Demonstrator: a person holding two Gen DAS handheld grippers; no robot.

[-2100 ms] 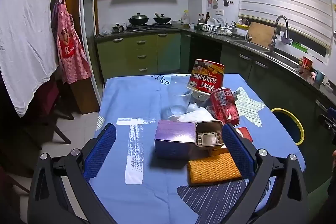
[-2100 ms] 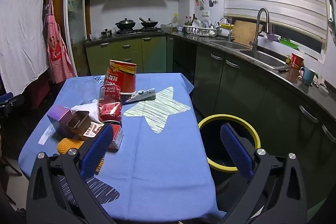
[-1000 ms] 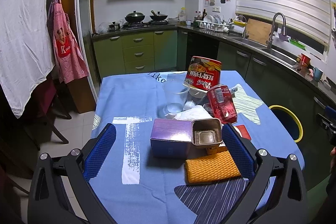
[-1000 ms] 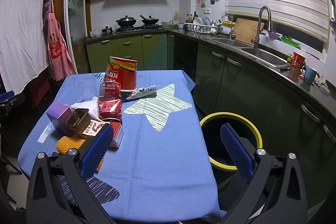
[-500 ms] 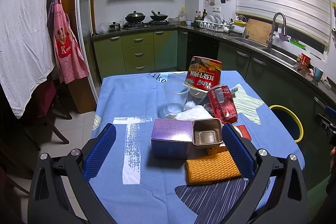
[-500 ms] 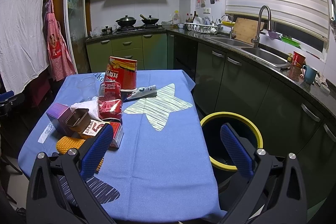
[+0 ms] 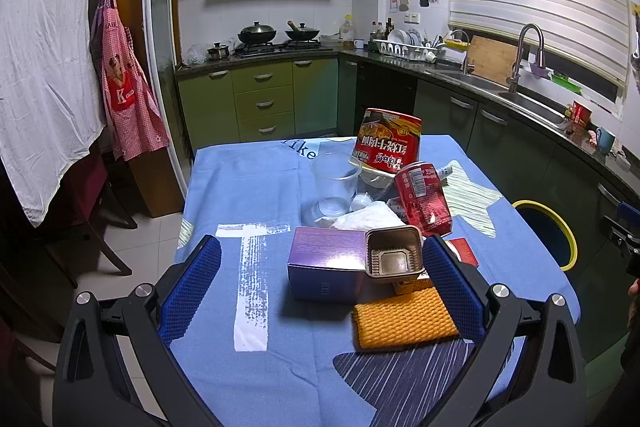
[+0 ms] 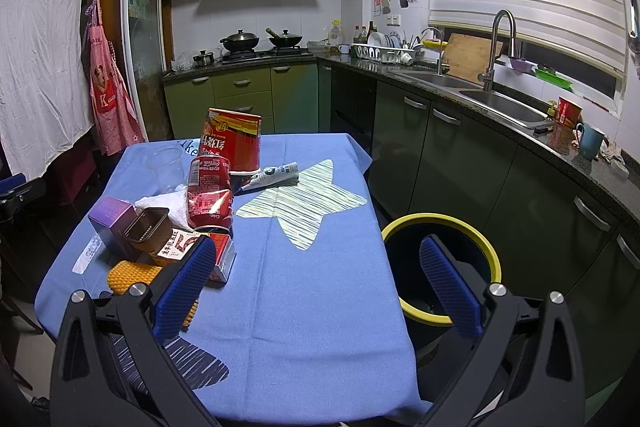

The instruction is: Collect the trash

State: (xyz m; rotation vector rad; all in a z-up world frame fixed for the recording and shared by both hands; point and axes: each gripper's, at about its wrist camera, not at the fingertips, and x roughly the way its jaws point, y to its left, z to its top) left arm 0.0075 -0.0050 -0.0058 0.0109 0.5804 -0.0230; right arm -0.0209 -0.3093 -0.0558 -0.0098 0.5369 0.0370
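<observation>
Trash is piled on the blue tablecloth (image 7: 248,187): a purple box (image 7: 326,269), a brown plastic tray (image 7: 394,259), an orange sponge (image 7: 404,317), a crushed red can (image 7: 422,197), a red noodle tub (image 7: 388,141), a clear cup (image 7: 334,183) and white tissue (image 7: 368,217). My left gripper (image 7: 320,291) hangs open just before the purple box, holding nothing. My right gripper (image 8: 320,285) is open over the table's near right edge, with the pile (image 8: 208,195) to its left and a tube (image 8: 276,175) beyond. A yellow-rimmed bin (image 8: 448,227) stands on the floor right of the table.
Green cabinets and a dark counter with a sink (image 8: 480,95) run along the right. A stove with pans (image 7: 276,35) is at the back. A pink apron (image 7: 124,95) and white cloth hang left. A chair (image 7: 92,211) stands left of the table.
Both grippers have drifted only slightly; the view steadied and the left gripper sits a touch farther back from the pile. Nothing was grasped or moved.
</observation>
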